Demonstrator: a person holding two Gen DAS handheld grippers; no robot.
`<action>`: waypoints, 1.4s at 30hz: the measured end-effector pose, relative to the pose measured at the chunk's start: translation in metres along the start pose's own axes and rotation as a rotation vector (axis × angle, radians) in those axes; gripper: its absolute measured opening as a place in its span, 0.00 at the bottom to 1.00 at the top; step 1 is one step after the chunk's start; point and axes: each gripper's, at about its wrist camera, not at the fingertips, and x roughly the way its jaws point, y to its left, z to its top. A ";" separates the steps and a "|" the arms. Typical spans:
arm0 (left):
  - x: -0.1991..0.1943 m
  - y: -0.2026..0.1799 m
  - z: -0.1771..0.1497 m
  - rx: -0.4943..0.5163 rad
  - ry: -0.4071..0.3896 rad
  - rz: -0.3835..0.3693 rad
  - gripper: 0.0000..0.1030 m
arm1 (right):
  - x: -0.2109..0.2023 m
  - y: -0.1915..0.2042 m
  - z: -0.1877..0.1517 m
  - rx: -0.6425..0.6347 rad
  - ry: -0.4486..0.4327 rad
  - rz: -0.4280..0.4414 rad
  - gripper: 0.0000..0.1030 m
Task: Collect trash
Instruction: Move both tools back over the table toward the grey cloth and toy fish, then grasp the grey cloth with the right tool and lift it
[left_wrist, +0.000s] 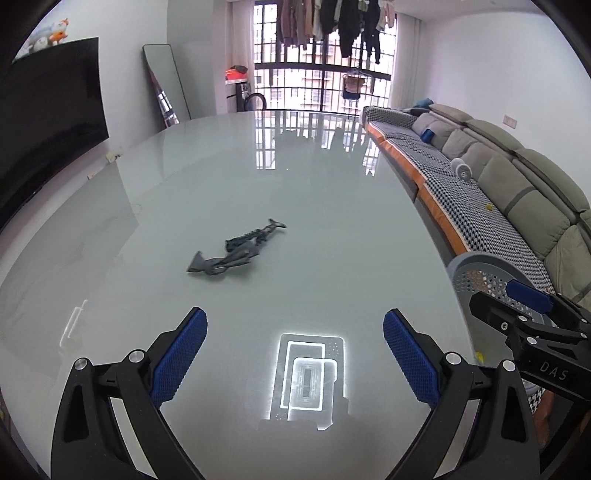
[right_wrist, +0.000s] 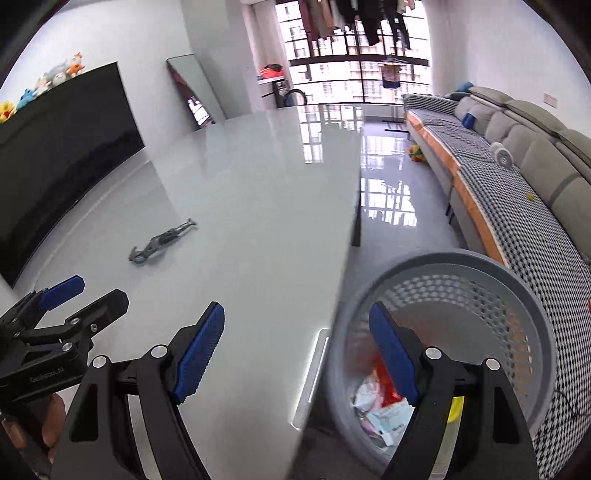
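Glossy pale grey tabletop (left_wrist: 332, 206) fills both views, with a long grey cushioned sofa (left_wrist: 517, 177) under a houndstooth cover along its right side. Beside the table's right edge stands a round grey perforated plastic basket (right_wrist: 532, 306) with crumpled wrappers (right_wrist: 384, 410) at its bottom. One crumpled dark grey wrapper (left_wrist: 236, 249) lies alone mid-table, well ahead of both tongs. Left gripper (left_wrist: 295, 354) spreads wide and empty over the table; right gripper (right_wrist: 295, 354) spreads wide, empty, straddling table edge and basket.

Bare worktop (left_wrist: 332, 192) lies open around the lone dark wrapper (left_wrist: 236, 249); the bin (right_wrist: 546, 332) stands beside its edge.
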 end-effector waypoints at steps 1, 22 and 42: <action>0.001 0.010 -0.001 -0.011 0.000 0.015 0.92 | 0.004 0.008 0.002 -0.012 0.005 0.008 0.75; 0.006 0.159 0.010 -0.140 -0.043 0.171 0.92 | 0.083 0.158 0.045 -0.191 0.103 0.117 0.75; 0.016 0.191 0.000 -0.205 -0.032 0.138 0.92 | 0.153 0.206 0.055 -0.203 0.194 0.039 0.75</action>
